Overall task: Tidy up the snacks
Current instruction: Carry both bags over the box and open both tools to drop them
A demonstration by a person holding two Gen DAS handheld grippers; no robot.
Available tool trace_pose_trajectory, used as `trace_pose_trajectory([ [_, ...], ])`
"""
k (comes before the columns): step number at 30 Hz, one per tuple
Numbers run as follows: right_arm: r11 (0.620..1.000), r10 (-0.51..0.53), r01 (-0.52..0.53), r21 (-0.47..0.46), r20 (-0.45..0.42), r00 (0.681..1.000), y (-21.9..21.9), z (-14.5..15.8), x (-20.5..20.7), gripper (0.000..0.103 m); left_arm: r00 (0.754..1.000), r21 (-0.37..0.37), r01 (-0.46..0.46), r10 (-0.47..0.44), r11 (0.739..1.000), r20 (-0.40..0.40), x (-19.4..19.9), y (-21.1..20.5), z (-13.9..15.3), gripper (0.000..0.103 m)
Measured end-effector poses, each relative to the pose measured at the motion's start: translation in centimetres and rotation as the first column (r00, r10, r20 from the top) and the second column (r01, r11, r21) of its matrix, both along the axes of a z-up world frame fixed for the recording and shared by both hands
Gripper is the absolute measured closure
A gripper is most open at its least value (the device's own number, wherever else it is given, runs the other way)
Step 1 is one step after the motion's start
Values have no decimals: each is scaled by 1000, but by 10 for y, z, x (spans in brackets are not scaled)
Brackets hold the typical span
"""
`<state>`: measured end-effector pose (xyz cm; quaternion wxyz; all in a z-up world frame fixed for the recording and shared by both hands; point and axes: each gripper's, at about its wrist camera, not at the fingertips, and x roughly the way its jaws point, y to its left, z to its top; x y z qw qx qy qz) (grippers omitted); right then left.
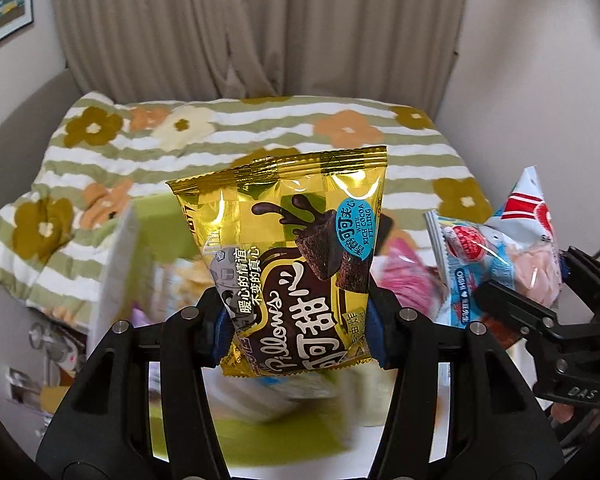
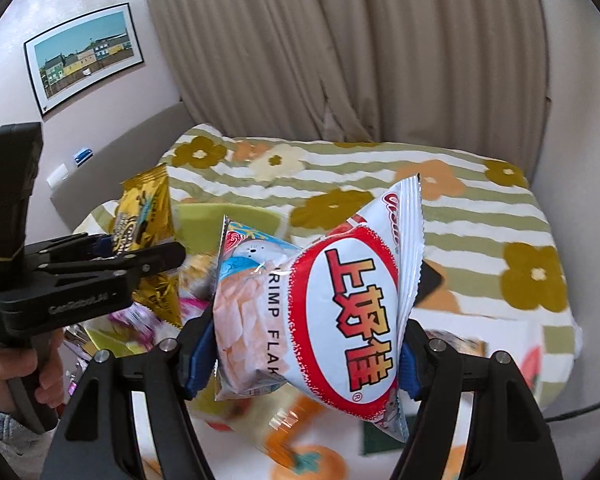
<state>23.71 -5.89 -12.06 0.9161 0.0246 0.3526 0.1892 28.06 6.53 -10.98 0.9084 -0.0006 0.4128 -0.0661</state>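
Your left gripper (image 1: pixel 300 332) pinches the gold bag (image 1: pixel 292 256), your right gripper (image 2: pixel 304 356) the shrimp bag (image 2: pixel 324 312); both slick, puffy packets could slip if swung.

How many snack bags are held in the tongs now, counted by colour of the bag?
Shiny gold foil bag of cocoa pillows, in the left tongs: 1
White and red plastic bag of shrimp flakes, in the right tongs: 1
Total: 2
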Motion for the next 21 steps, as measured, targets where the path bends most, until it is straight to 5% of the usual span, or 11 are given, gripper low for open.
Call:
trace_pose_trajectory([
  [11, 998, -52, 50, -39, -36, 998, 101, -6, 61, 35, 993, 2, 31, -31, 1000, -114, 75, 108, -34, 54],
  [21, 989, -140, 133, -69, -112, 984, 122, -26, 81, 35, 968, -45, 108, -116, 993, -223, 115, 123, -80, 52],
])
